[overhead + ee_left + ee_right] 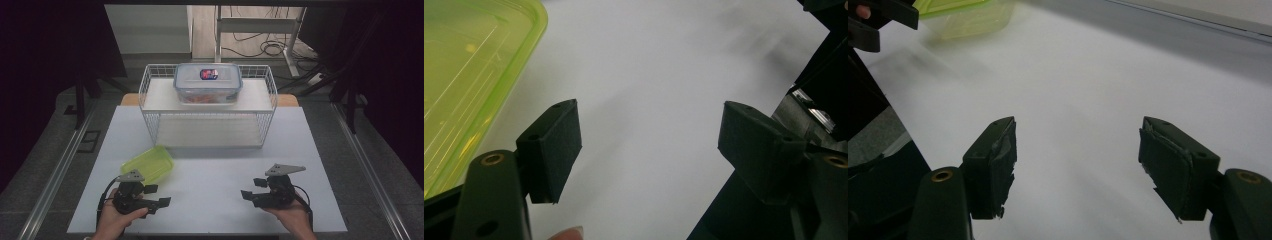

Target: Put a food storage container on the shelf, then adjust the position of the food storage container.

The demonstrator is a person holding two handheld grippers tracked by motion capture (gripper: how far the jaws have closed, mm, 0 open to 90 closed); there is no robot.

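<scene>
White table [215, 175] is seen spread wide and bare between the two hands, with a dark floor beyond its edges. At the far edge a wire rack [207, 107] is stood, and a clear lidded box [208, 82] is set on its upper shelf. A green tub [148, 164] is laid near the left front of the table, just beyond the left claw [161, 196], close beside it but not touched. The left claw is held spread, nothing between its jaws, close to the front edge. The right claw [251, 189] is likewise held spread and empty, well apart from the tub, with open table seen ahead of it as far as the rack.
</scene>
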